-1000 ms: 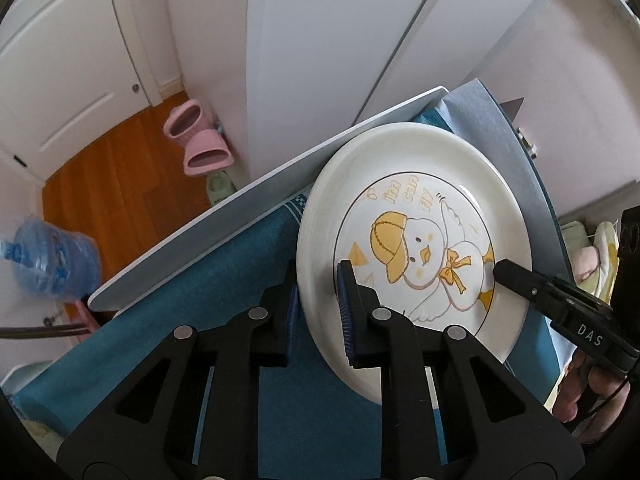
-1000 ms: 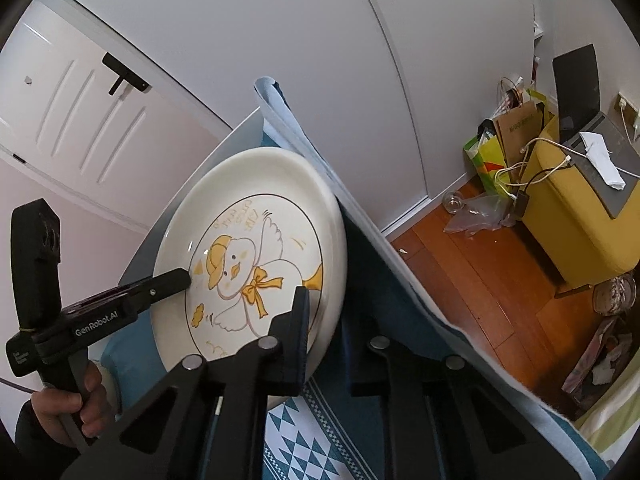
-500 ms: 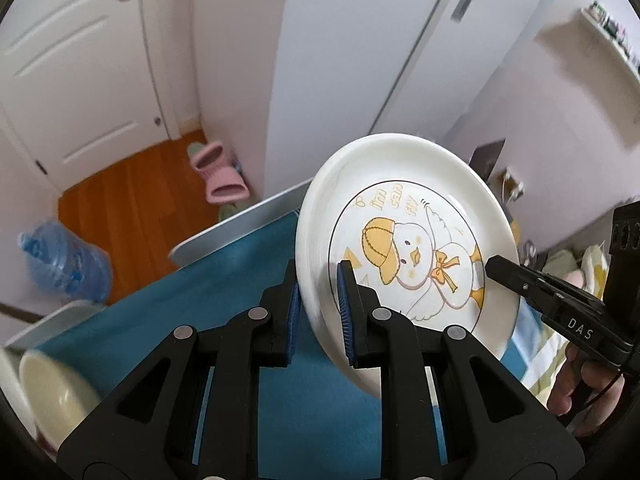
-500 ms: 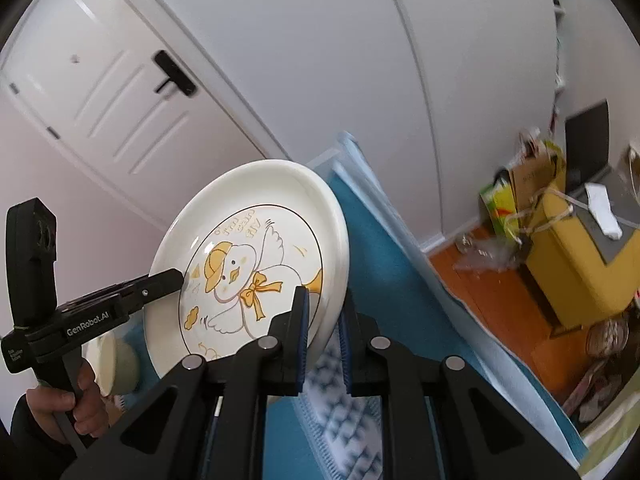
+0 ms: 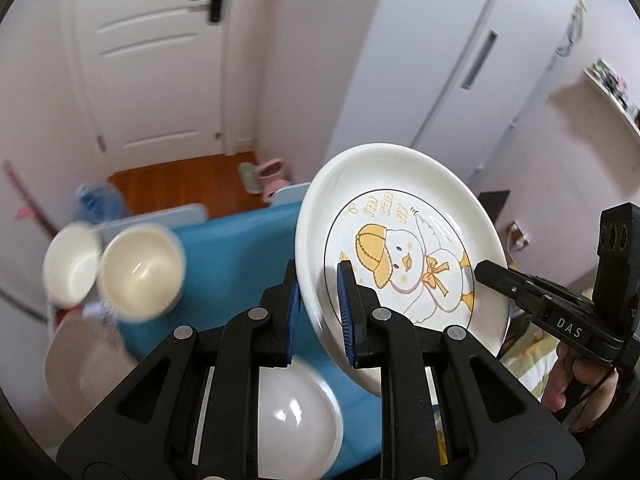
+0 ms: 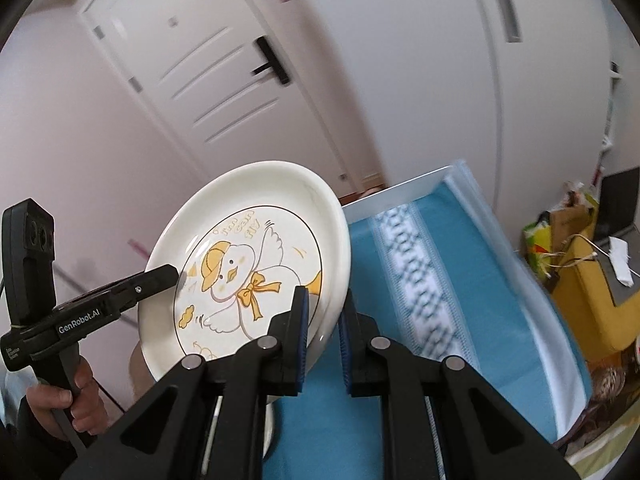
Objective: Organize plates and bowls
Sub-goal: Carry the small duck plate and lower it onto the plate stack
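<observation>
Both grippers, left (image 5: pixel 318 312) and right (image 6: pixel 323 334), pinch opposite rims of the duck plate (image 5: pixel 400 256), held tilted above the blue tablecloth (image 6: pixel 472 300). Two cream bowls (image 5: pixel 140 272) sit below left.

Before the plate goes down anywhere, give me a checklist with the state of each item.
1. Left claw shut on the plate rim: ok.
2. Right claw shut on the opposite rim: ok.
3. Plate clear of the blue cloth: ok, it is held up and tilted.
4. Two bowls located at the left of the cloth: ok, though blurred.
5. White dish directly below the left claw: not ok, it sits in the way of a straight drop.
6. Free landing spot: cannot tell.
</observation>
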A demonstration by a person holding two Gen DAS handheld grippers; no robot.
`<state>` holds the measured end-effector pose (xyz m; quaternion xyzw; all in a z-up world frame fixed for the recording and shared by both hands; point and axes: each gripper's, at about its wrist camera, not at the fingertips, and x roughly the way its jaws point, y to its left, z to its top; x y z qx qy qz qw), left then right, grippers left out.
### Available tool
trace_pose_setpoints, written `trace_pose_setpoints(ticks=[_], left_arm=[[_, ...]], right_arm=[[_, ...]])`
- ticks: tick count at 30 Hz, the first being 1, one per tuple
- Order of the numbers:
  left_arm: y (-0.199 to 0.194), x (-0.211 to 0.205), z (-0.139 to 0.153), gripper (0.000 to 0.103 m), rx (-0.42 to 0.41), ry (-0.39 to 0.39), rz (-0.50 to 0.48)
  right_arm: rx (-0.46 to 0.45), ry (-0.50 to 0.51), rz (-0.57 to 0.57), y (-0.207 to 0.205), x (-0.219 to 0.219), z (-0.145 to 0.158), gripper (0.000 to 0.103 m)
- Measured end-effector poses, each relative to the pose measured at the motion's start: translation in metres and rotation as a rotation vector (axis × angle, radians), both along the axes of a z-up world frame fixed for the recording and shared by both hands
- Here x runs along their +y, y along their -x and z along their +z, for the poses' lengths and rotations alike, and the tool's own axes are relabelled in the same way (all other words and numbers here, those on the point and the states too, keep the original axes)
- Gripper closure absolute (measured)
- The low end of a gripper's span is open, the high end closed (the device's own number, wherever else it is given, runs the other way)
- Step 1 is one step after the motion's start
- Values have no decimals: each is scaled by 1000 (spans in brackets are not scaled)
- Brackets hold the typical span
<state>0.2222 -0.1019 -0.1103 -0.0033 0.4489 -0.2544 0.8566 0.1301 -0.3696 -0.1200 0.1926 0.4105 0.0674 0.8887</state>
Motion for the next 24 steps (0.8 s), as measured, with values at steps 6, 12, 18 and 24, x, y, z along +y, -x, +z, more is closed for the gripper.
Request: trace_pose_setpoints(ticks=[6, 12, 18, 24], left_arm=[[53, 51, -21, 88, 46, -10, 150], [83, 92, -77, 88, 148, -8, 288], [91, 111, -124, 88, 219, -21, 375], [88, 112, -149, 87, 244, -43, 399]], right_arm=[[25, 11, 168, 13, 36, -15, 90], [92, 46, 305, 19, 71, -56, 90], [131, 89, 387, 10, 99, -94, 90], [127, 138, 426, 8, 114, -104, 90]])
